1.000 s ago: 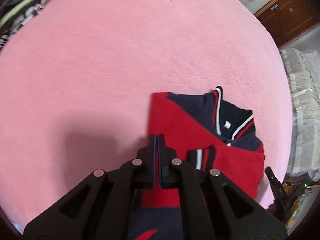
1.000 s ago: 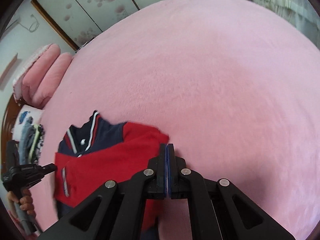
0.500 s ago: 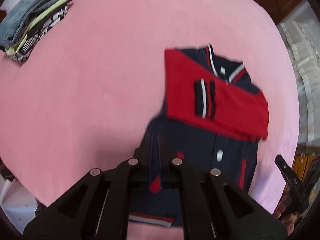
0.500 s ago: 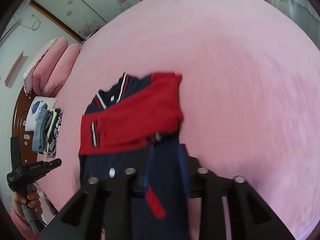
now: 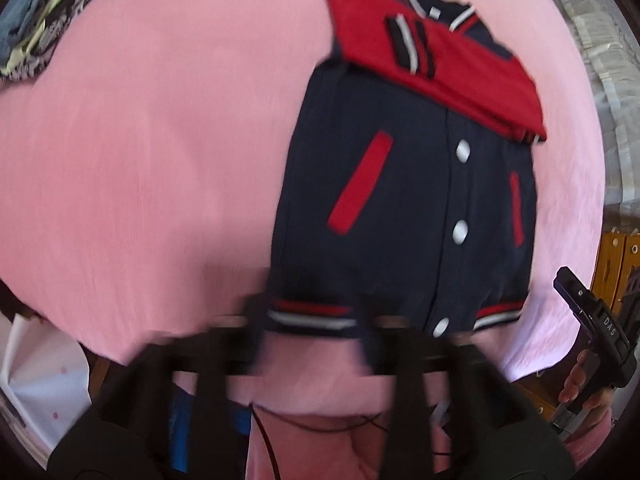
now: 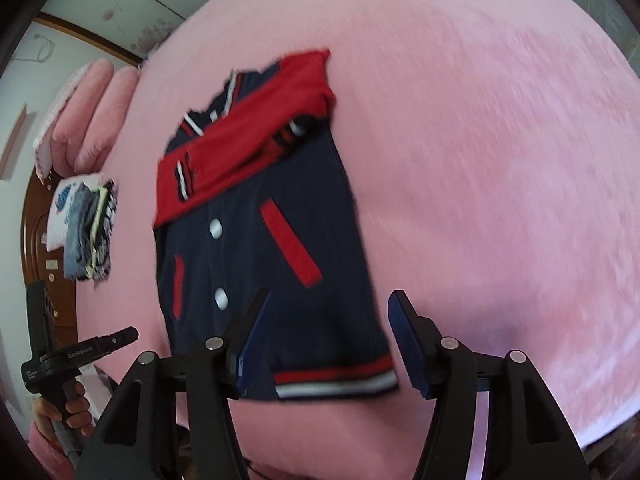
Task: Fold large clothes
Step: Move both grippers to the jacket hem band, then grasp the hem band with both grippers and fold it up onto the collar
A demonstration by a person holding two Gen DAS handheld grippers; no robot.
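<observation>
Jacket (image 6: 276, 248) in navy and red lies flat on the pink bedspread (image 6: 480, 160), front up, white snaps down the middle and both red sleeves (image 5: 440, 60) folded across the chest. Its striped hem (image 6: 336, 380) faces me at the near edge of the bed. From my right wrist camera I see the right gripper (image 6: 326, 344) with its blue-padded fingers (image 6: 404, 340) spread wide, holding nothing, hovering over the hem corner. My left wrist view is badly smeared, but the left gripper (image 5: 312, 344) also looks spread apart and bare, sitting just short of the hem. A stack of folded clothes (image 6: 86, 236) sits well apart from the jacket, near the pink pillows (image 6: 88, 116). I cannot tell whether either gripper touches the fabric.
</observation>
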